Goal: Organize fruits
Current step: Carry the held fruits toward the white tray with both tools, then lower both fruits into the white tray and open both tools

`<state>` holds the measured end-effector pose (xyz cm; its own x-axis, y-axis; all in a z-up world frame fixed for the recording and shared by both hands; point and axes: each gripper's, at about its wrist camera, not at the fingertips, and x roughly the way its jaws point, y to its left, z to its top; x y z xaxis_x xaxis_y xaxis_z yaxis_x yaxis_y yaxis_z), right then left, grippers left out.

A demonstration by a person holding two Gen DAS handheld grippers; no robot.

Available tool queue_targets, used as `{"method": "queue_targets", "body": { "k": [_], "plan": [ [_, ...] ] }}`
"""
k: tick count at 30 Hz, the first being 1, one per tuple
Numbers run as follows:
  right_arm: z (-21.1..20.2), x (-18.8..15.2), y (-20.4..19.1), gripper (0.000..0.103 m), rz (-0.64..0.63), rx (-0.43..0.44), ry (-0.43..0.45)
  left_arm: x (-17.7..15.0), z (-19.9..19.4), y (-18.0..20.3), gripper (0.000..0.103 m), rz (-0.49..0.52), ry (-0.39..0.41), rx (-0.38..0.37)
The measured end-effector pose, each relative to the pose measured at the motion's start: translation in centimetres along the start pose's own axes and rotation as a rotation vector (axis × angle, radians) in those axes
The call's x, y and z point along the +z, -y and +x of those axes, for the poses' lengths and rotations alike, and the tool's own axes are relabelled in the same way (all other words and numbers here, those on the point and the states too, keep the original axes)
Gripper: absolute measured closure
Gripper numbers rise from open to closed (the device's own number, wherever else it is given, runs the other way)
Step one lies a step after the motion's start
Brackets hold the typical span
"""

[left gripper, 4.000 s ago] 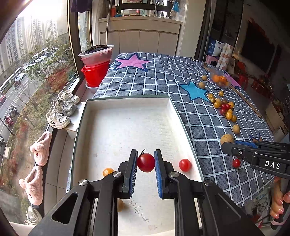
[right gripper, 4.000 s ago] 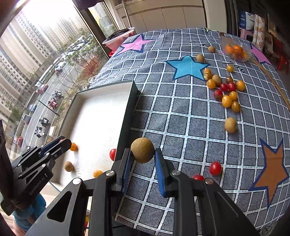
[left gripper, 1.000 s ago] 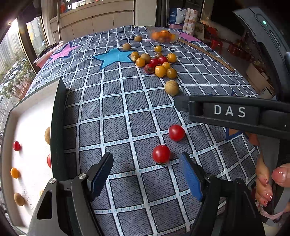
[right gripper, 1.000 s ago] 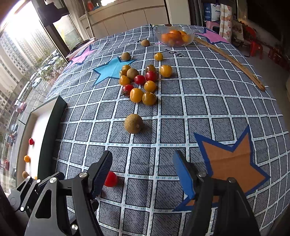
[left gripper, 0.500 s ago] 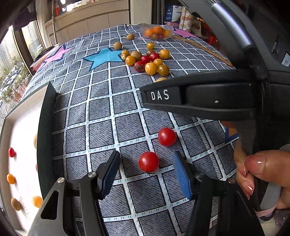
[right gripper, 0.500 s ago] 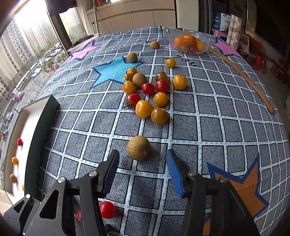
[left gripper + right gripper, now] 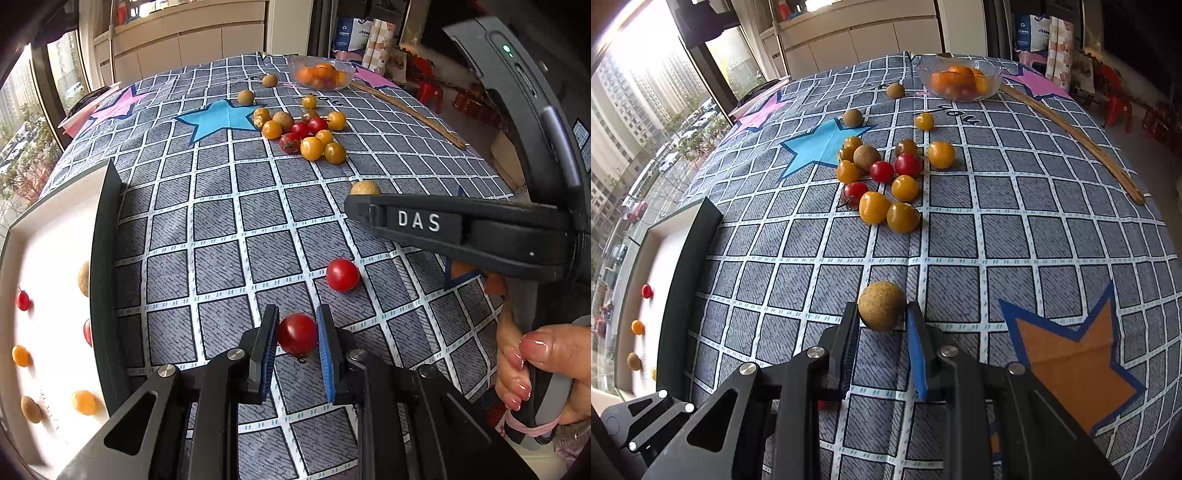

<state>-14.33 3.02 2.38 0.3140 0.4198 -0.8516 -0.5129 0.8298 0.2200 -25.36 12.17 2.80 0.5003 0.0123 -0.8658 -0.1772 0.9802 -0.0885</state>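
Note:
My left gripper (image 7: 295, 334) is shut on a red cherry tomato (image 7: 297, 334) that rests on the checked tablecloth. A second red tomato (image 7: 342, 274) lies just beyond it. My right gripper (image 7: 881, 315) is shut on a brown round fruit (image 7: 882, 305), also on the cloth; its black body crosses the left wrist view (image 7: 461, 229). A cluster of yellow, red and brown fruits (image 7: 886, 181) lies farther back. The white tray (image 7: 48, 258) at the left holds several small fruits.
A glass bowl of oranges (image 7: 960, 79) stands at the far side. A long wooden stick (image 7: 1078, 136) lies along the right of the table. The tray's dark wall (image 7: 105, 258) stands upright next to the cloth. Windows run along the left.
Both grippers have closed from wide open: the left onto the near red tomato, the right onto the brown fruit after moving forward to it.

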Motion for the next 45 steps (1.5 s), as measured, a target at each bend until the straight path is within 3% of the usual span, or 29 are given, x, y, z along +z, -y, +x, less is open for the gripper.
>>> {"method": "queue_targets", "body": {
  "k": [15, 34, 40, 45],
  "plan": [
    [-3.1, -2.8, -1.3, 0.075, 0.005, 0.029, -0.026, -0.7, -5.5, -4.5, 0.081, -0.05, 0.075, 0.02],
    [-4.4, 1.1, -14.1, 0.075, -0.186, 0.125, 0.006, 0.1, -11.7, -18.3, 0.081, -0.175, 0.186, 0.21],
    [-2.8, 2.5, -18.0, 0.075, -0.235, 0.153, -0.008, 1.9, -11.1, -22.1, 0.081, -0.226, 0.191, 0.242],
    [-0.2, 3.1, -20.6, 0.075, -0.264, 0.167, -0.053, 3.3, -8.0, -24.4, 0.081, -0.254, 0.136, 0.252]
  ]
}}
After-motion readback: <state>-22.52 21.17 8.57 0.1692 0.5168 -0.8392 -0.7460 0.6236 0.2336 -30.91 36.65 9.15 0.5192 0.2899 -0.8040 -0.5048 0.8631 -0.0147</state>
